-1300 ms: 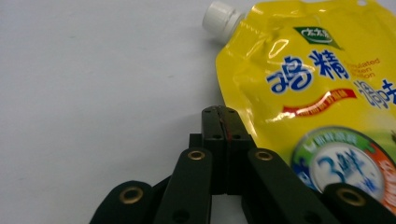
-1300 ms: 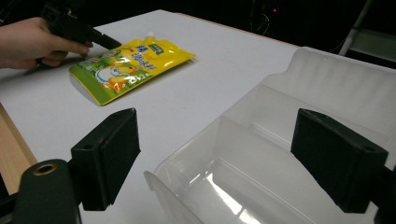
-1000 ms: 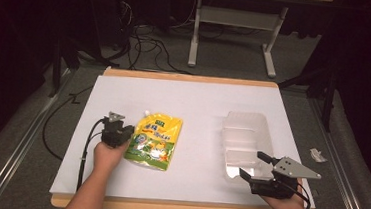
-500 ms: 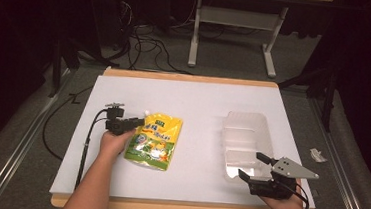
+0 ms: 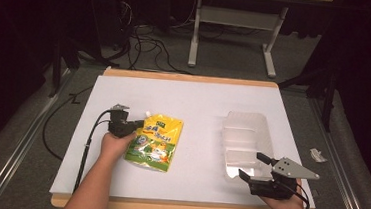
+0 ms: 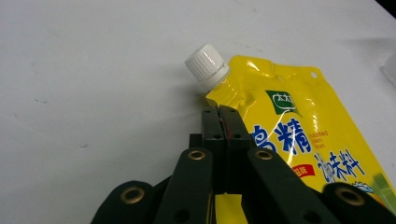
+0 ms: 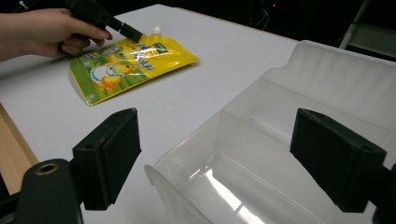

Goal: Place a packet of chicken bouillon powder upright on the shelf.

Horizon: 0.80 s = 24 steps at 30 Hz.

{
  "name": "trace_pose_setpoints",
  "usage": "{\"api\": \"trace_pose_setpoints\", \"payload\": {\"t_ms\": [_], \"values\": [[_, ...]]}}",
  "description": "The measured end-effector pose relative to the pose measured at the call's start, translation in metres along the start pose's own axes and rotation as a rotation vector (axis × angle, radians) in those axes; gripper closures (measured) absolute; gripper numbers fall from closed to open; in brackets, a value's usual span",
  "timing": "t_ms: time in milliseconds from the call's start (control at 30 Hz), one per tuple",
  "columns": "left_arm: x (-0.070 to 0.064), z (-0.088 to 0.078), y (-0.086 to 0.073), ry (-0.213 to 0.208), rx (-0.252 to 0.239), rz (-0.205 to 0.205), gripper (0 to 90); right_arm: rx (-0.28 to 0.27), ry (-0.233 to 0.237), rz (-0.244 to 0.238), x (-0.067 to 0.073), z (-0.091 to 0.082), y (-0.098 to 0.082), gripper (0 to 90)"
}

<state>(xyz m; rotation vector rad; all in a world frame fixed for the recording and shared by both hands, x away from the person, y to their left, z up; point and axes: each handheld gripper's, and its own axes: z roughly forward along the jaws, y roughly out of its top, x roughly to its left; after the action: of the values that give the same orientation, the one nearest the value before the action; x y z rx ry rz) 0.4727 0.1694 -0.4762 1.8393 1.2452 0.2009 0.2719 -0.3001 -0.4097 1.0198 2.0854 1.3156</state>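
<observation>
ITEM: yellow spout pouch [image 5: 154, 142], flat on white tabletop [image 5: 204, 101], left of clear bin [image 5: 245, 139] | LEFT gripper [image 6: 219, 114]: jaws have just closed, apparently pinching pouch edge below white cap [image 6: 207, 65] | RIGHT gripper [image 7: 215, 158]: spread around bin's near end | ADVICE: confirm film is caught before lifting.

A yellow pouch [image 5: 154, 143] (white cap [image 6: 206, 66], duck print), clear bin [image 5: 245, 139], black tongs [image 5: 138, 125].

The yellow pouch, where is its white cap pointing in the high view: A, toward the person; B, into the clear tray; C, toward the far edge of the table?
C: the white cap sits at the far end of the yellow pouch, away from the person.
</observation>
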Motion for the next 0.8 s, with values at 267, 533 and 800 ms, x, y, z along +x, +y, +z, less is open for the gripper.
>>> {"api": "trace_pose_setpoints", "payload": {"t_ms": [267, 533, 800], "values": [[-0.024, -0.031, -0.007, 0.109, -0.128, 0.093, 90.0, -0.011, 0.002, -0.005, 0.002, -0.002, 0.002, 16.2], [-0.052, -0.069, -0.015, 0.169, -0.284, 0.180, 90.0, -0.022, 0.014, -0.009, 0.005, -0.004, 0.004, 16.3], [-0.074, -0.108, -0.036, 0.197, -0.391, 0.249, 90.0, -0.026, 0.032, -0.014, 0.012, -0.003, 0.006, 16.2]]}}
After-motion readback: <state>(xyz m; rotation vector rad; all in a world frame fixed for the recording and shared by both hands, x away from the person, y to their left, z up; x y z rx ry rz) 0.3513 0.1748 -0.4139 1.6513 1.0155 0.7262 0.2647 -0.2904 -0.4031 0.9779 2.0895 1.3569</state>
